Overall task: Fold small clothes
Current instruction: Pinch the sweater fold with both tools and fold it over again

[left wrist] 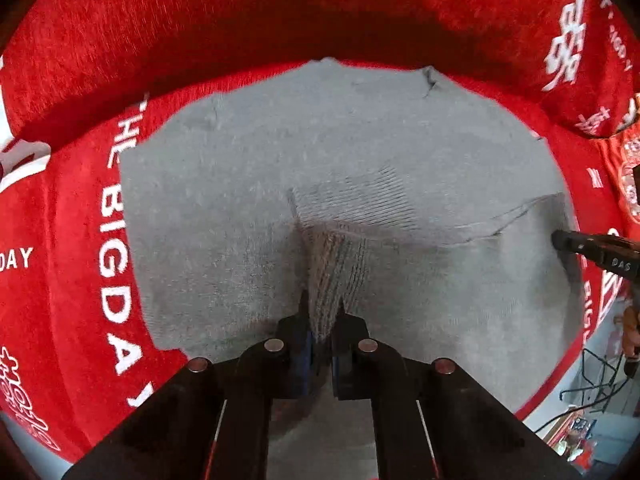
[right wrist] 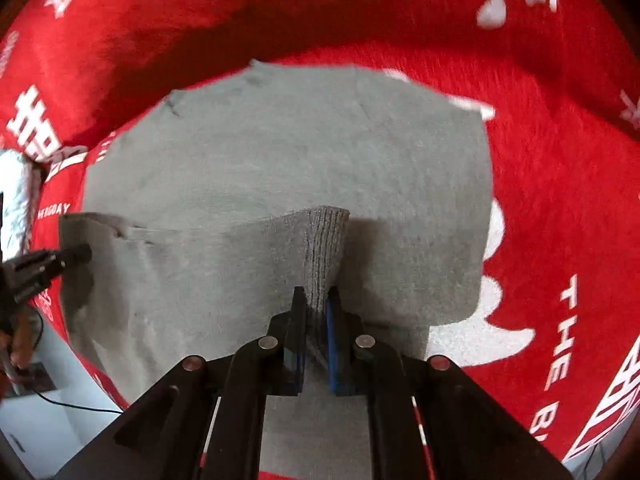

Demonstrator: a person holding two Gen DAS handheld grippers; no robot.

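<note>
Both the left tongs (left wrist: 320, 320) and right tongs (right wrist: 318, 304) are clenched on the ribbed hem of the grey sweater (left wrist: 320, 140). I'd judge the fold half done: that hem is lifted toward twelve o'clock over the red cloth (left wrist: 80, 240), not yet laid down.

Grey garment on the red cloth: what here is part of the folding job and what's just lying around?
Job:
grey garment
left gripper, shut on its ribbed hem
right gripper, shut on the hem too

Lying about:
red cloth underneath
cables past its edge

Dim, motion-blurred, fisheye-warped edges, dark corners
</note>
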